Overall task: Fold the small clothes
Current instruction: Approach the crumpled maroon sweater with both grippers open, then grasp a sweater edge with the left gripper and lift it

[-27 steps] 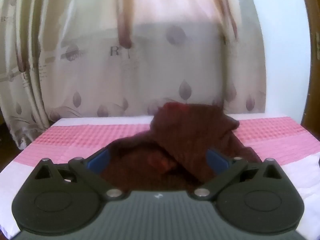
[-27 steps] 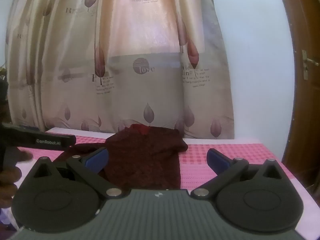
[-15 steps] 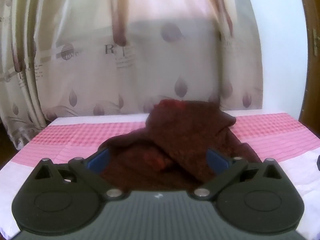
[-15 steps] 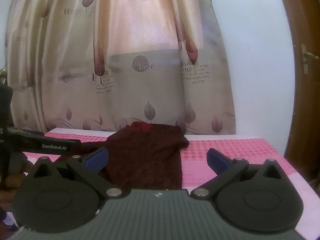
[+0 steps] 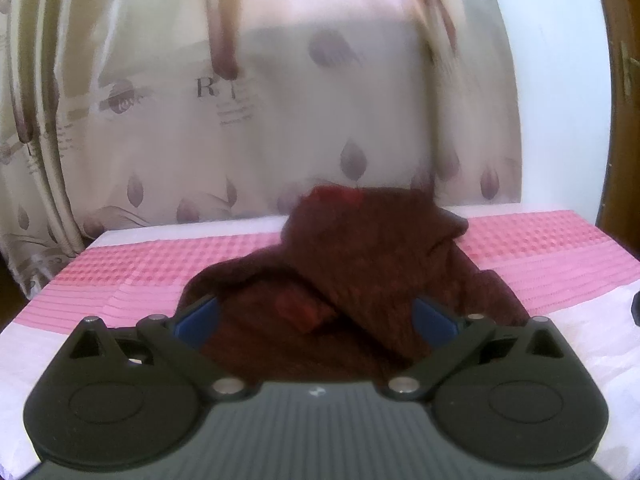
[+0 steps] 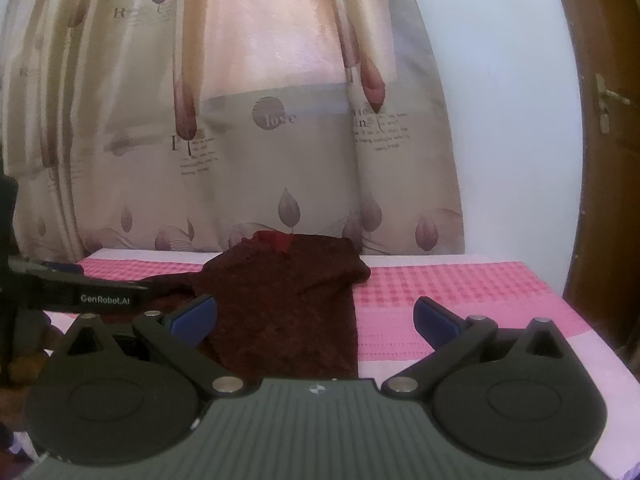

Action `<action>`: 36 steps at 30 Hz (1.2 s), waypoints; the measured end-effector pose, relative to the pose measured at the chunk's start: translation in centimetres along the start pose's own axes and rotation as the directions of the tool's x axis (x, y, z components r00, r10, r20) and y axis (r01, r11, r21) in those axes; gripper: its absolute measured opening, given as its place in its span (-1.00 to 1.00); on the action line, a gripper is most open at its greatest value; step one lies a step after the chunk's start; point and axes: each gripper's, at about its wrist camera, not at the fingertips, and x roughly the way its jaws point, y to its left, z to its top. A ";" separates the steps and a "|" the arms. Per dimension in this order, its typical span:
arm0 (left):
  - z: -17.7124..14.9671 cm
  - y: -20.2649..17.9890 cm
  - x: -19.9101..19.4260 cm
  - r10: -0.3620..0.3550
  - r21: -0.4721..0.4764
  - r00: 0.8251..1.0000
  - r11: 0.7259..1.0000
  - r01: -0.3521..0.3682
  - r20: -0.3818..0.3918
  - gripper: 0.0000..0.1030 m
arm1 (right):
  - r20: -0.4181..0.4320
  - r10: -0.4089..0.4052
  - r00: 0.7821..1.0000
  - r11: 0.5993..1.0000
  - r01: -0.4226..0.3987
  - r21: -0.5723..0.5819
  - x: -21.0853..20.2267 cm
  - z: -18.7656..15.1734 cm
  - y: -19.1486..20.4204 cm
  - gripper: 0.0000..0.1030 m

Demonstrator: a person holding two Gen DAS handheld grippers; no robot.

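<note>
Pink cloth [image 6: 440, 292]: garment [image 6: 280, 300] between spread fingers [image 6: 192, 318]

dark maroon garment [image 5: 360, 264], brighter red patch at collar [image 6: 276, 240]. pink-and-white cloth [image 5: 560, 248] under it: checked pink band toward far edge, striped pink band nearer, plain white at near edge. beige curtain [image 6: 280, 152] printed with mauve leaves, dark lettering, "love" disc. white wall [image 6: 500, 100]. brown wooden door [image 6: 608, 160]. black grippers, blue pads [image 6: 196, 316].
</note>
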 end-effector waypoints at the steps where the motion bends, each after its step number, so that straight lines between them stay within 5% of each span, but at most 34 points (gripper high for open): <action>1: 0.0 0.0 0.1 -0.002 0.000 1.000 1.000 0.002 -0.003 1.00 | 0.000 -0.001 1.000 1.000 0.001 0.001 0.0 0.0 0.0 1.00; 16: -0.4 -2.3 1.1 -0.045 0.080 0.999 0.996 0.047 -0.025 1.00 | -0.021 -0.021 1.000 0.999 0.021 0.025 0.8 -0.2 -1.4 1.00; 24: -1.7 -5.4 0.8 -0.087 0.218 0.996 0.972 0.085 0.001 1.00 | -0.029 -0.066 0.997 0.996 0.067 0.056 0.9 -0.8 -3.8 1.00; 29: -3.7 -8.1 -0.1 -0.181 0.379 0.983 0.913 0.152 0.039 1.00 | -0.040 -0.117 0.992 0.990 0.120 0.079 0.6 -1.6 -6.0 1.00; 33: -5.9 -10.3 -1.2 -0.303 0.517 0.952 0.823 0.236 0.046 1.00 | -0.051 -0.168 0.984 0.978 0.173 0.114 0.2 -2.3 -8.3 1.00; 36: -7.6 -12.3 -1.9 -0.331 0.621 0.940 0.754 0.214 0.077 1.00 | -0.056 -0.196 0.979 0.971 0.202 0.131 -0.1 -2.7 -9.4 1.00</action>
